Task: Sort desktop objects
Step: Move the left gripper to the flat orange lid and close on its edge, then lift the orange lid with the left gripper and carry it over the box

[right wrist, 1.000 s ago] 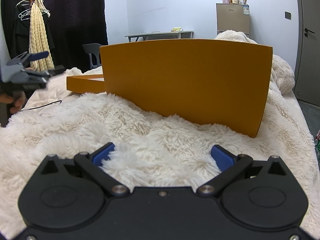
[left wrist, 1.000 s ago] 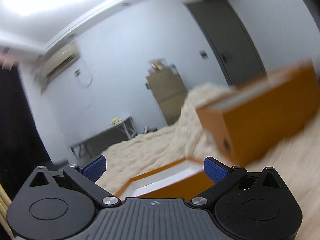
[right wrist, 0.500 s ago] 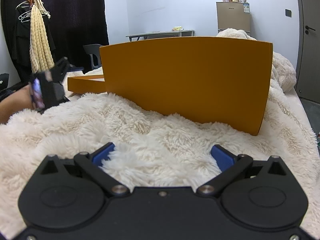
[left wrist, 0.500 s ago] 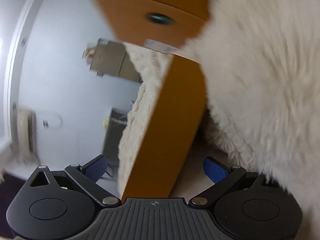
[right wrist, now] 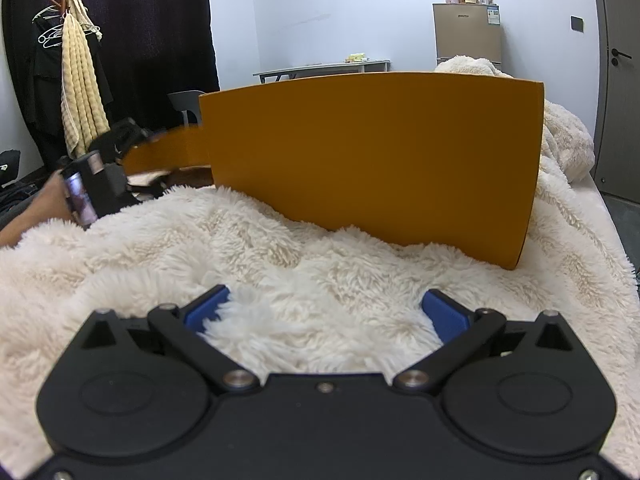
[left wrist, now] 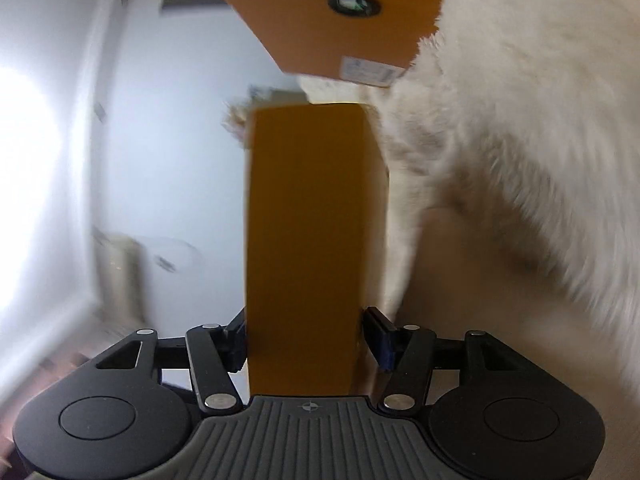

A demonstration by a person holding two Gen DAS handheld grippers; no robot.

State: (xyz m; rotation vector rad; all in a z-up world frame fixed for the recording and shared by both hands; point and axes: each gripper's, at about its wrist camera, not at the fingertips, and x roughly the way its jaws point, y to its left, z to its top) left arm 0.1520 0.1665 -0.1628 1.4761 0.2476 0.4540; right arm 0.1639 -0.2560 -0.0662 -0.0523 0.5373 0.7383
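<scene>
Both left gripper fingers clamp the orange lid; keep it level near the orange box. Right gripper rests spread on the blanket.

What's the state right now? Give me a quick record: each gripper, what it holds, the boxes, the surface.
left gripper: shut on the orange lid, gripping its rim
right gripper: open, empty, resting low over the fluffy white blanket
orange box: standing on the blanket ahead of the right gripper
lid position: left of the box, raised off the blanket
box end: round hole and a label
</scene>
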